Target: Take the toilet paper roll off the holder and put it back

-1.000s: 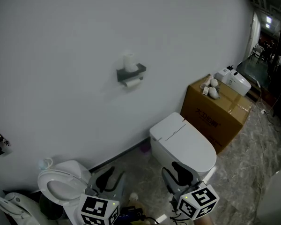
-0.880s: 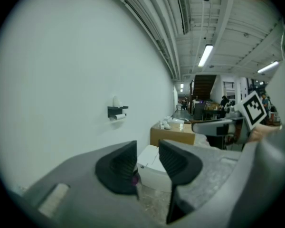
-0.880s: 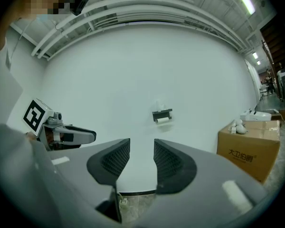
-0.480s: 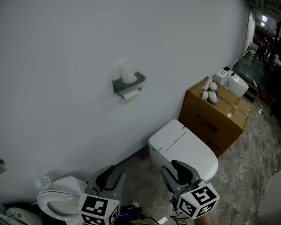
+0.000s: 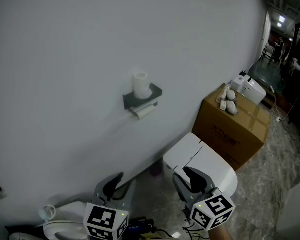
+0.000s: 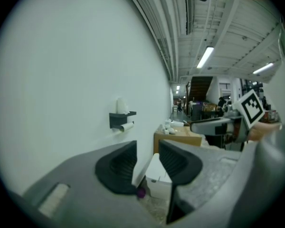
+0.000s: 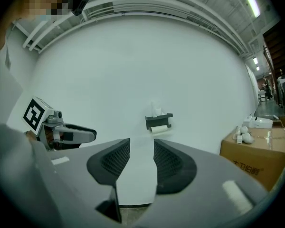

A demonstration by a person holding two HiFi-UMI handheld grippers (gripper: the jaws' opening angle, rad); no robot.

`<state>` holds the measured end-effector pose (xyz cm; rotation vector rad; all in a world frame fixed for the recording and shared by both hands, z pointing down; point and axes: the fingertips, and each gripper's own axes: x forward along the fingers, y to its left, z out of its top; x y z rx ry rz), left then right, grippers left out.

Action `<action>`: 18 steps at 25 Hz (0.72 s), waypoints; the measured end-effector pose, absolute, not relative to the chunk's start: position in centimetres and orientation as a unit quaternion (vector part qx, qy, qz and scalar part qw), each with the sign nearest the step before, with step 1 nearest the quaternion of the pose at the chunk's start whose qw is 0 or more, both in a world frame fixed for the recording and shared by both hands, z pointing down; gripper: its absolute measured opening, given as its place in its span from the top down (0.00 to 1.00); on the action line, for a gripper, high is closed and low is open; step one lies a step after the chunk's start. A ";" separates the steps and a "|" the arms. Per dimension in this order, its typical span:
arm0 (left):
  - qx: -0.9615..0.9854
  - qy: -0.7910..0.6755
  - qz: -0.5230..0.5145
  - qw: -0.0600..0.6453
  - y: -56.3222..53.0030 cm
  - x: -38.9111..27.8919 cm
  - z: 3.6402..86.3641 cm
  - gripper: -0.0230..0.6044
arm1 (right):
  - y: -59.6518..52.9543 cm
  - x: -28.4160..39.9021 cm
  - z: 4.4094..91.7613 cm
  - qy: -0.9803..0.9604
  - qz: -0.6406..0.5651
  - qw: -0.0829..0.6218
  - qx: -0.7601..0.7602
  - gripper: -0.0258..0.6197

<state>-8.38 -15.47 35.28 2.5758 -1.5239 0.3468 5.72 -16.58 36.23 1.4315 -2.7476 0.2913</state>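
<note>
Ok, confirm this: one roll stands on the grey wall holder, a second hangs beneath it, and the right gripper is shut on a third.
Wrong on the gripper. The right gripper view shows the right gripper open, jaws apart with nothing between them. The rest holds: one roll stands on the grey wall holder and a second roll hangs beneath it.

Holder [image 5: 135, 101]: dark grey shelf bracket, sitting just off the head view's centre toward 11 o'clock.
Hanging roll [image 5: 144, 112]: white, lying level at the holder's 6 o'clock.
Upright roll [image 5: 141, 85]: white, standing on top at 12 o'clock.
</note>
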 end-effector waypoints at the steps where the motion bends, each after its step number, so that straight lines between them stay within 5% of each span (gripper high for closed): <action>1: 0.854 -0.503 0.115 0.064 -16.2 -8.7 35.3 0.74 | -17.3 5.4 36.2 -0.883 0.092 0.015 0.460 0.74; 18: 0.862 -0.491 0.119 0.044 -22.4 -11.0 35.6 0.74 | -23.8 2.6 35.3 -0.886 0.070 0.008 0.457 0.74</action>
